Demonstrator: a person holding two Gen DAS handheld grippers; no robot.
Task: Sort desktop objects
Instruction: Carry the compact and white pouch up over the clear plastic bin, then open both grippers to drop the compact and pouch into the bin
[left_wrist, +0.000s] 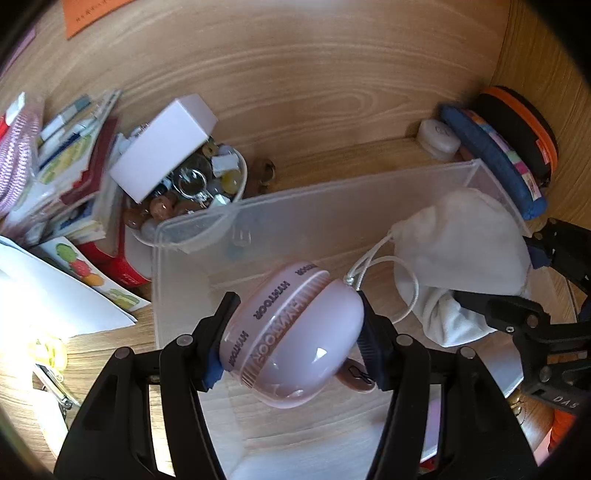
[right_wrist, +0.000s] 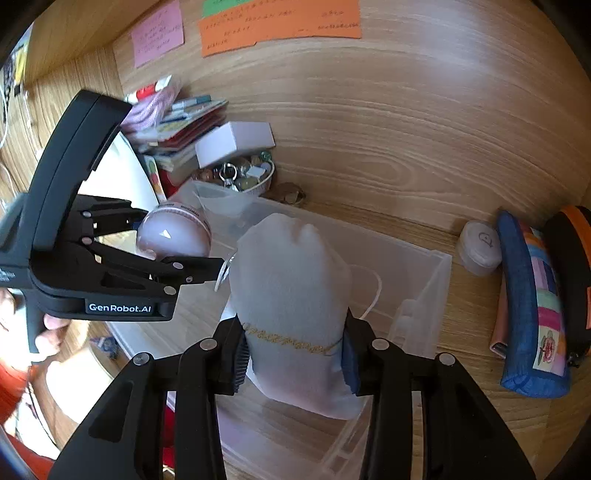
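The left gripper (left_wrist: 295, 328) is clamped on a glossy pink oval case (left_wrist: 295, 332) printed with the word HYMTOOR, its pads pressing both ends so that the jaws stand partly apart around it. The case hangs above the open clear plastic bin (left_wrist: 332, 199), over the bin's near-left part and not touching its floor. Beside it, the right gripper (right_wrist: 293, 354) is closed on a white drawstring pouch (right_wrist: 291, 280) with gold lettering across its lower part; the pads squeeze the cloth from both sides, and the pouch bulges upward beyond the fingers. In the left wrist view the pouch's cord (left_wrist: 388, 273) loops out toward the pink case, and the pouch sits over the right half of the bin. In the right wrist view the left gripper (right_wrist: 173, 243) appears at the left, carrying the case, with a hand (right_wrist: 48, 332) on its handle. Behind the bin's far-left corner stands a small white bowl (left_wrist: 242, 173) full of beads, keys and trinkets, with a white cardboard box (left_wrist: 166, 144) lying across its top. A stack of books and cards (left_wrist: 74, 162) lies left of the bowl. At the far right, a blue patchwork pencil case (right_wrist: 532, 306) leans against a black-and-orange zip pouch (left_wrist: 517, 125), with a small white lidded container (right_wrist: 480, 247) just beside them. Orange (right_wrist: 280, 22) and pink (right_wrist: 159, 33) notes are stuck on the wooden back panel.
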